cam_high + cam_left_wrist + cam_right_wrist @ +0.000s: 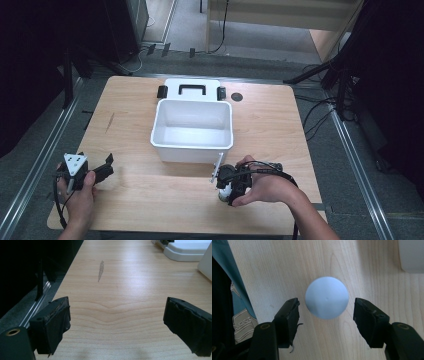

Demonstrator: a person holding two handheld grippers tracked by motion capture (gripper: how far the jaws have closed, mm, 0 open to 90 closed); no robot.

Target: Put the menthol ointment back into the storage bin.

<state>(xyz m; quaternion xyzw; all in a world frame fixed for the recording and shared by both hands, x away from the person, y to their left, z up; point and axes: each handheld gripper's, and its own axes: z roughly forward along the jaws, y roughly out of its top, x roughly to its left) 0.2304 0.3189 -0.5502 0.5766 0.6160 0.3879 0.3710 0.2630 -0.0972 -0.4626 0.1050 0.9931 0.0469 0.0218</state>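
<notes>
Your right gripper (325, 312) points down over a pale round object (327, 298), and its jaws stand spread to either side of it, each pad (291, 315) a little clear of the rounded flank, nothing pinched yet. The object sits between the jaws and slightly ahead of the tips, resting on the wooden table (274, 270).

It looks like a smooth, light bluish-white ball or domed cap; from above you cannot tell which. The surface is matte and unmarked except for a tiny dot near the centre. Judging by that, expect it to be light, fairly stiff and somewhat slippery, and a round thing will tend to roll or squirt out if you catch it off-centre. Take it across its widest part, with both pads meeting the sides level and opposite each other, and close gently.

In the high view, your right gripper (223, 186) sits just in front of the white bin (192, 146), whose lid (192, 90) lies behind it.

Your left gripper (116, 325) has its jaws spread wide with only bare table between them, and it rests near the table's left edge, well apart from the object.
</notes>
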